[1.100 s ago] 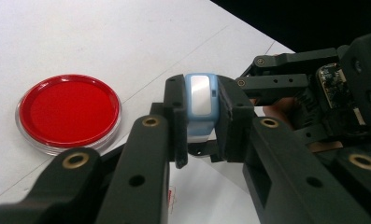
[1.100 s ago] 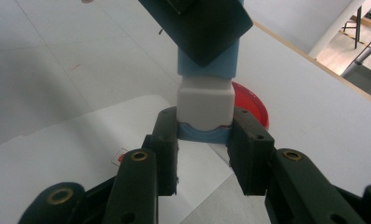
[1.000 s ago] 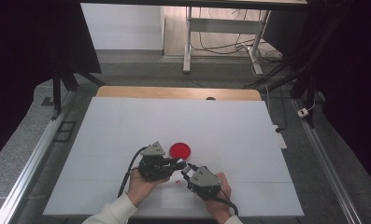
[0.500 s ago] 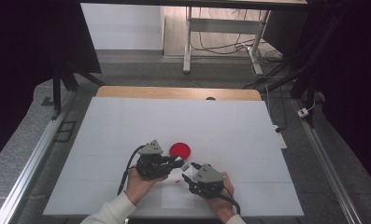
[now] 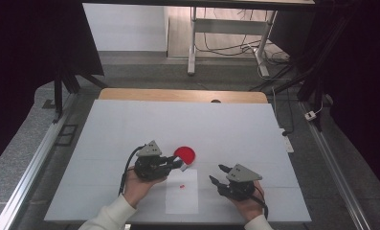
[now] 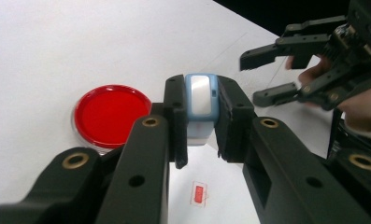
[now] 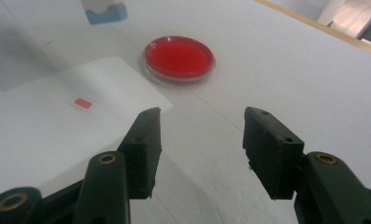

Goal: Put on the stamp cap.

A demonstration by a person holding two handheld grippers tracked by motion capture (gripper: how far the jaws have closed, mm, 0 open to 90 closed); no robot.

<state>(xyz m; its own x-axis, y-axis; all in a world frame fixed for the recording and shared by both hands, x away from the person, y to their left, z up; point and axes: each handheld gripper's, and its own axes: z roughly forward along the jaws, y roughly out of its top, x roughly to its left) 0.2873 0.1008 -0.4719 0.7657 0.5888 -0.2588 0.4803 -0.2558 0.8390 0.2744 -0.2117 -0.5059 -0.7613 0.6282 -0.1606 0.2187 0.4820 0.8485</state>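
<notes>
My left gripper (image 5: pixel 181 164) (image 6: pixel 201 126) is shut on a small blue block with a white face (image 6: pixel 201 99), held just above the table. A round red dish (image 5: pixel 184 154) (image 6: pixel 110 112) (image 7: pixel 179 57) lies right behind those jaws. Below them a white sheet (image 5: pixel 182 194) (image 7: pixel 47 130) carries a tiny red tag (image 5: pixel 182 185) (image 6: pixel 199 193) (image 7: pixel 83 103). My right gripper (image 5: pixel 216 174) (image 7: pixel 202 140) stands open and empty to the right of the sheet, its jaws pointing left. The left gripper view shows it spread at upper right (image 6: pixel 269 72). The blue block (image 7: pixel 103 11) is at the top edge of the right gripper view.
The white table top (image 5: pixel 235 129) runs wide to the back and both sides, with a wooden strip (image 5: pixel 183 95) along its far edge. Metal rails (image 5: pixel 39 158) flank it, and a frame with cables (image 5: pixel 226 38) stands on the floor behind.
My right gripper has pulled away to the right from the left gripper, where the two were close together. The left gripper stays by the red dish with the block.
</notes>
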